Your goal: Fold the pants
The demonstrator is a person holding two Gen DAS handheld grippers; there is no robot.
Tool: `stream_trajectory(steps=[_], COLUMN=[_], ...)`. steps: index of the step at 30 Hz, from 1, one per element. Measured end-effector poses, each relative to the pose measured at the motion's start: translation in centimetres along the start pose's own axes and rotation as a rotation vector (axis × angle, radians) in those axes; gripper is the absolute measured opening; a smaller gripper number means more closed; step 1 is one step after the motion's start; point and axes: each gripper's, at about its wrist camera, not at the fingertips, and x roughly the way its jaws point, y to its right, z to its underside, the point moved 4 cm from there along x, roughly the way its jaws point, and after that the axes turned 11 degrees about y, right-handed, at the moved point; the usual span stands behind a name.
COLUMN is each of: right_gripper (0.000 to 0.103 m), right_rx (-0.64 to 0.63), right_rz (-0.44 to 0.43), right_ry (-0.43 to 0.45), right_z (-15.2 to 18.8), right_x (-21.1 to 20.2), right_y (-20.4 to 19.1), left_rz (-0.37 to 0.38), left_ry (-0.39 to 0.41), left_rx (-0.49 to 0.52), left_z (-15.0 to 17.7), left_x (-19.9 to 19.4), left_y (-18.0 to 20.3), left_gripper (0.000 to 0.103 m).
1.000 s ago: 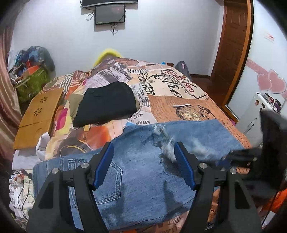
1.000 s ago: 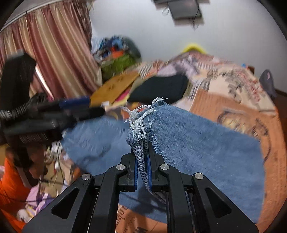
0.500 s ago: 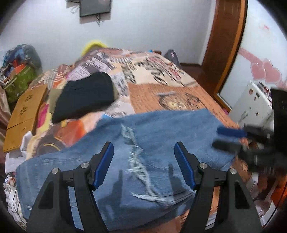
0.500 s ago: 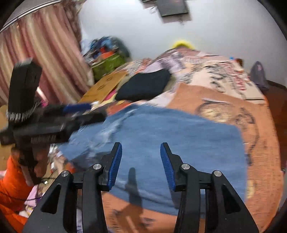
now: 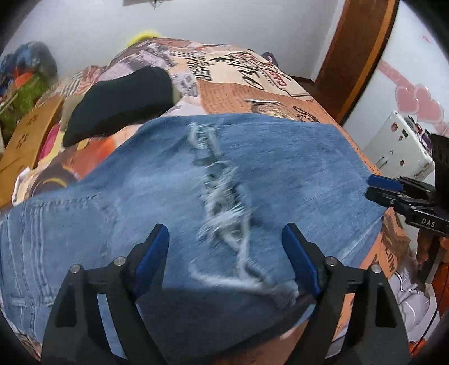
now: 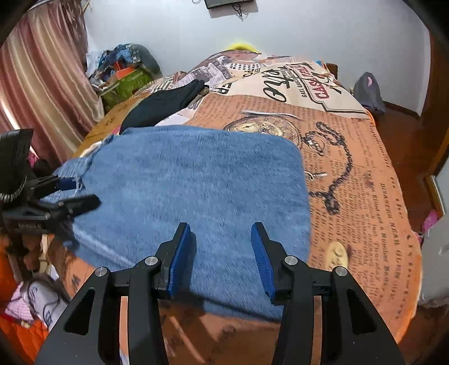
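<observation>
A: Status, near to far. Left gripper (image 5: 224,247) is spread wide, nothing between the pads, hovering low over the jeans (image 5: 219,179). Right gripper (image 6: 221,252) also apart, empty, over the folded end of the denim.

B: A second ago the right one was clamped on the frayed hem, lifted.

A: Yes, and half a second ago it had already let go. The hem now lies flat, frayed edge (image 5: 224,202) running across the middle of the denim in the left view. My read: the first lengthwise-to-half fold is down, legs laid back over the seat.

B: Where's the garment sitting?

A: Near edge of the bed (image 6: 364,196), on the printed bedspread. Back pocket stitching at the left side of the left view. In the right view the fold edge is rounded and clean, though the frame is motion-blurred.

B: Next?

A: Likely another fold across, or smoothing. Both claws free, so either needs a fresh grip.

B: Anything legible?

A: "DAS" on the right gripper's body in the left view. Bedspread newspaper print: "CASA" in a red banner, "DISASTER NEAR" partly readable along the orange panel; the rest is too blurred. Pocket-watch graphic (image 6: 261,126) beyond the denim.

B: Further back?

A: Black folded garment (image 5: 120,101), wooden board (image 5: 28,134) left of it, wall screen (image 6: 230,4) at the far wall.
</observation>
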Motion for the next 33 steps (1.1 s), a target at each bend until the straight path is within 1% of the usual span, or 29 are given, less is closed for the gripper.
stream_trajectory(steps=[2, 6, 9, 10, 13, 16, 20, 24, 25, 27, 28, 31, 33], right_gripper=[0.041, 0.042, 0.042, 0.044, 0.048, 0.049, 0.05, 0.05, 0.05, 0.05, 0.05, 0.05, 0.05], right_rx=[0.015, 0.027, 0.034, 0.027, -0.021, -0.084, -0.142, -0.196, -0.204, -0.217, -0.228, -0.258, -0.268], right_rz=[0.007, 0.049, 0.048, 0.048, 0.042, 0.016, -0.056, -0.133, -0.147, -0.182, -0.202, -0.225, -0.244], right_ry=[-0.009, -0.014, 0.027, 0.041, 0.101, 0.143, 0.172, 0.182, 0.182, 0.183, 0.181, 0.174, 0.157], right_z=[0.2, -0.2, -1.5, -1.9, -3.4, -5.0, -6.7, -7.8, -7.9, -8.1, -8.2, -7.9, -7.6], right_x=[-0.6, -1.9, -3.2, -3.5, -4.1, -3.7, -2.2, -0.1, 0.3, 1.2, 1.9, 3.1, 4.0], right_y=[0.6, 1.4, 1.1, 0.9, -0.8, -3.3, -7.4, -11.8, -12.7, -14.5, -15.7, -18.0, -19.5], left_rz=[-0.023, -0.103, -0.171, -0.202, -0.279, -0.349, -0.425, -0.488, -0.498, -0.494, -0.483, -0.448, -0.395], left_ry=[0.015, 0.058, 0.112, 0.134, 0.188, 0.224, 0.233, 0.216, 0.208, 0.19, 0.174, 0.132, 0.109], left_rx=[-0.014, -0.044, -0.084, -0.098, -0.133, -0.172, -0.222, -0.218, -0.215, -0.218, -0.221, -0.231, -0.267], left_z=[0.1, 0.0, -0.1, -0.2, 0.0, 0.7, 2.4, 4.5, 5.1, 6.2, 6.9, 8.9, 10.2], left_x=[-1.1, -4.3, -7.7, -9.0, -12.9, -16.6, -20.4, -23.5, -24.1, -24.6, -24.6, -23.3, -21.8], left_y=[-1.2, -4.0, -7.0, -8.2, -11.4, -14.5, -18.0, -20.3, -20.8, -21.4, -21.6, -21.9, -22.1], left_gripper=[0.084, 0.083, 0.083, 0.083, 0.083, 0.083, 0.083, 0.083, 0.083, 0.083, 0.083, 0.083, 0.083])
